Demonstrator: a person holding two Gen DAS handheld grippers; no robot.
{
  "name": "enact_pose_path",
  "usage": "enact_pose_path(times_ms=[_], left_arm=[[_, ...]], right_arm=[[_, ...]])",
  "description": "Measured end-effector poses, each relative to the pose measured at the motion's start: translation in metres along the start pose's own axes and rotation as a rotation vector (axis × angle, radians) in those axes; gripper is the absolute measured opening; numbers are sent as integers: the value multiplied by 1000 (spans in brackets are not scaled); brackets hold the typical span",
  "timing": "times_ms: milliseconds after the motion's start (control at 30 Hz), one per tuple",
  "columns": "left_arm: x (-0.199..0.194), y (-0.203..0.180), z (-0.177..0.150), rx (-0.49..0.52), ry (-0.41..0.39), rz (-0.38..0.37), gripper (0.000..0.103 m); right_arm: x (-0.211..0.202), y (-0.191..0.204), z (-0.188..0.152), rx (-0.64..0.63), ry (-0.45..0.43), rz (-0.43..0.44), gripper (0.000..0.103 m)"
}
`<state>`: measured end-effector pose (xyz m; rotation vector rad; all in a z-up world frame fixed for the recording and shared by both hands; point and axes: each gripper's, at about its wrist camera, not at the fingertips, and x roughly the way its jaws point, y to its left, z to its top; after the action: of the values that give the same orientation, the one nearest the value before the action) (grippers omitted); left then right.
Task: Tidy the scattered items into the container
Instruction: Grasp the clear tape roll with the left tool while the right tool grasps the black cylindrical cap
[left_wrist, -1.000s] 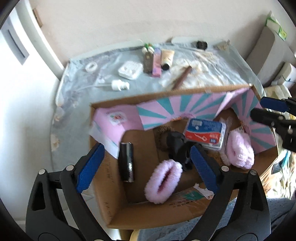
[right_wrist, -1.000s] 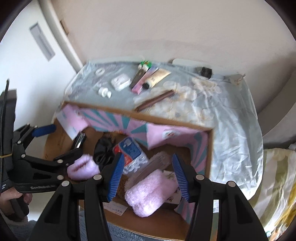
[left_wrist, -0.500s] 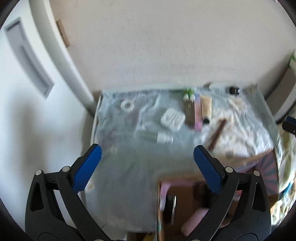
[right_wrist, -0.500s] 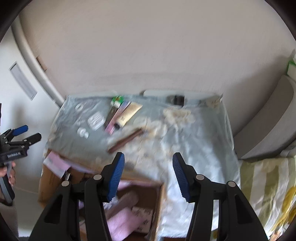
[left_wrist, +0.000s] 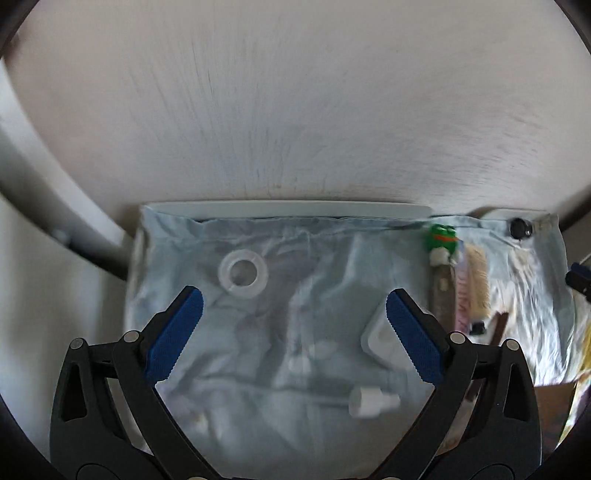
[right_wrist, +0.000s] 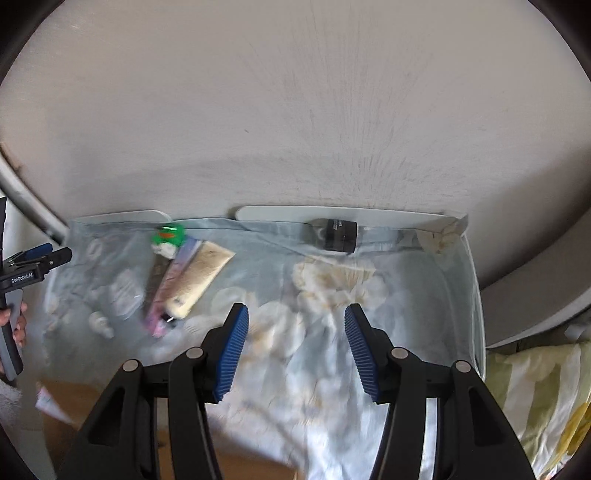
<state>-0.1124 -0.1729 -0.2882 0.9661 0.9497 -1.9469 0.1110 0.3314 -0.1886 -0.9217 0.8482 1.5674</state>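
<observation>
The cloth (right_wrist: 424, 295) is pale blue with cream flower shapes. The ring (left_wrist: 242, 273) is clear white. The frog cap (right_wrist: 168, 235) is green with a red mouth. The tube (right_wrist: 199, 280) is cream, and the tube beside it (right_wrist: 170, 291) is pink. The jar (right_wrist: 334, 235) is black. The pads (left_wrist: 173, 334) are blue on black arms. The box (right_wrist: 74, 406) is brown.

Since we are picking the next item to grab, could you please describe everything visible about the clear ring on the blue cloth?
The clear ring is a translucent, whitish plastic hoop with a wide round hole, perhaps a roll of tape. It lies flat on the wrinkled pale blue cloth, towards the far left part of the table, apart from the other items. Only the cloth touches it. In the left wrist view it sits just beyond the left tongs' open blue pads, closer to the left-hand pad.
</observation>
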Motion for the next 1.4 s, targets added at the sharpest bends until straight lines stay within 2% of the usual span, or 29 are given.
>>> enact_pose_path(times_ms=[233, 400, 700, 967, 1000, 1067, 1167, 1400], left_arm=[[30, 16, 5, -65, 18, 38, 100], [42, 21, 6, -43, 29, 95, 100], [57, 29, 3, -41, 28, 127, 99], [62, 26, 1, -5, 7, 174, 99], [63, 25, 1, -2, 3, 176, 98], [62, 23, -1, 2, -8, 156, 86], [60, 17, -2, 20, -24, 145, 77], [56, 14, -10, -5, -47, 114, 63]], right_arm=[[33, -3, 10, -44, 51, -8, 50], [47, -6, 18, -25, 54, -38, 50], [67, -12, 32, 55, 34, -45, 50], [97, -25, 41, 93, 37, -117, 50], [102, -26, 40, 94, 45, -123, 50], [108, -27, 40, 96, 55, -123, 50], [110, -26, 40, 85, 47, -120, 50], [110, -23, 41, 64, 35, -101, 50]])
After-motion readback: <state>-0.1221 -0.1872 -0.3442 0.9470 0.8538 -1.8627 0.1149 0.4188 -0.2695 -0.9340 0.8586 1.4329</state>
